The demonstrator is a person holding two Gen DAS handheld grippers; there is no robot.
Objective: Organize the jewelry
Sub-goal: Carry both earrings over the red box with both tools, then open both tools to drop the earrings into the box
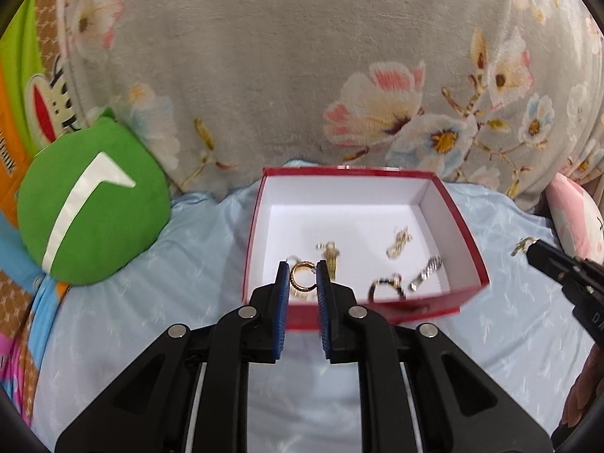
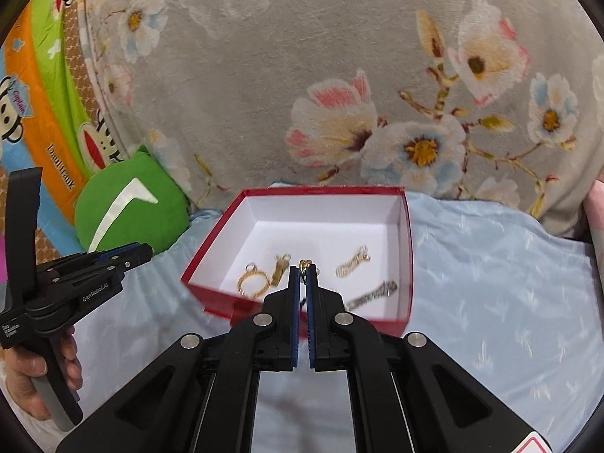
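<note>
A red box with a white inside sits on a light blue sheet; it also shows in the right wrist view. Inside lie a gold ring, a gold clasp piece, a gold chain piece and a silver chain piece. My left gripper is shut on a gold ring just above the box's near left part. My right gripper is shut on a small gold piece above the box; it shows at the right in the left wrist view.
A green round cushion lies left of the box. A grey floral blanket rises behind it. A pink pillow is at the far right. The light blue sheet spreads around the box.
</note>
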